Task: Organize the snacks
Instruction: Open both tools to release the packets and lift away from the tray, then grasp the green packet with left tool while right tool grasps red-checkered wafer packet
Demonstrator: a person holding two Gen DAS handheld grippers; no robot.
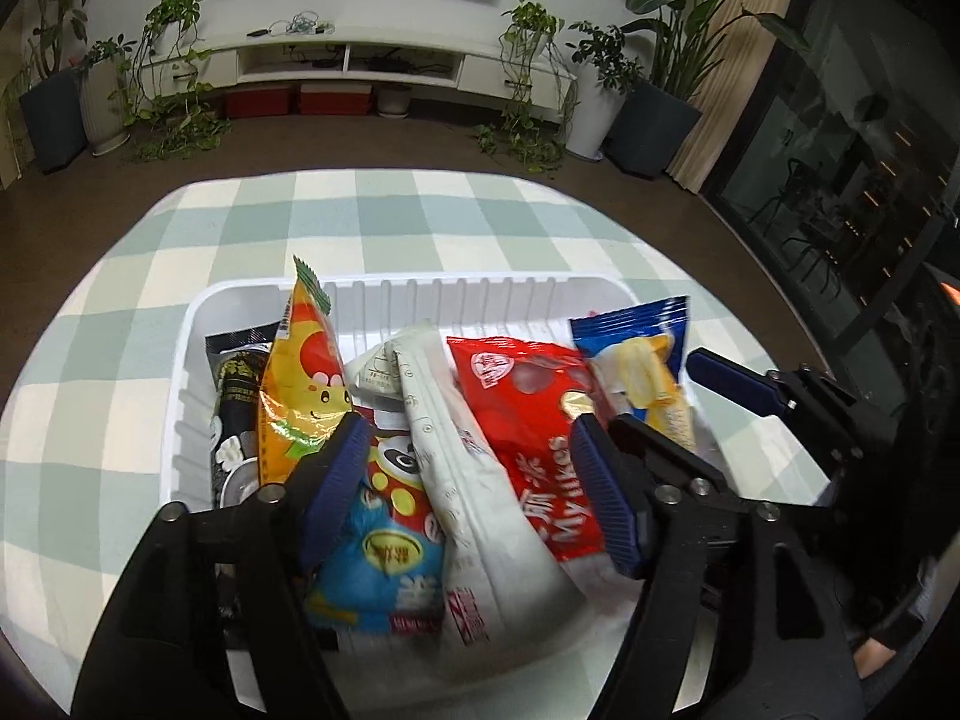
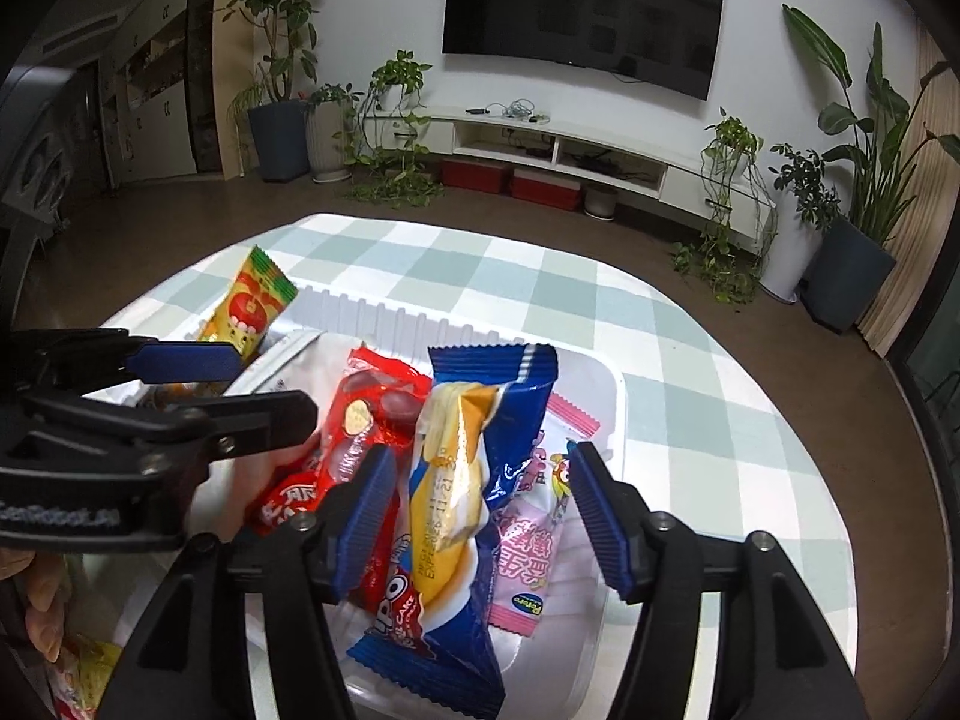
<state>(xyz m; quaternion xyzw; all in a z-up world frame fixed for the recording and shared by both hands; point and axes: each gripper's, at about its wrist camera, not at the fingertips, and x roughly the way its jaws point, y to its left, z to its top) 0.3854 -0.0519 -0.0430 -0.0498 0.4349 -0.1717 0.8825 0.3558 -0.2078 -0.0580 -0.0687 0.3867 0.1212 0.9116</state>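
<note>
Bin: white ribbed plastic bin (image 1: 480, 294) on the checked desk (image 1: 420, 210), packed with snacks standing on edge.
Left gripper (image 1: 474, 480): jaws well apart, nothing pinched; white pouch (image 1: 456, 438) and blue-and-red snack bag (image 1: 384, 546) lie in the gap, neither pressed.
Right gripper (image 2: 480, 516): jaws open about halfway, holding nothing; blue cake packet (image 2: 462, 480) stands between the pads, loose.
Row, left wrist view: black packet (image 1: 237, 384) at 9 o'clock, orange apple packet (image 1: 300, 384) next, red chocolate bag (image 1: 534, 420) toward 3 o'clock.
Step in hand, judged: release and back out of the bin.
Doing it well: lift straight up along the packets, pads clear of wrapper edges, so nothing topples or rides out.
Only in right wrist view: pink candy packet (image 2: 540, 516) at 3 o'clock against the bin wall; fingers (image 2: 42, 612) at the 8 o'clock edge.
Only in left wrist view: black packet and the blue-and-red bag.
</note>
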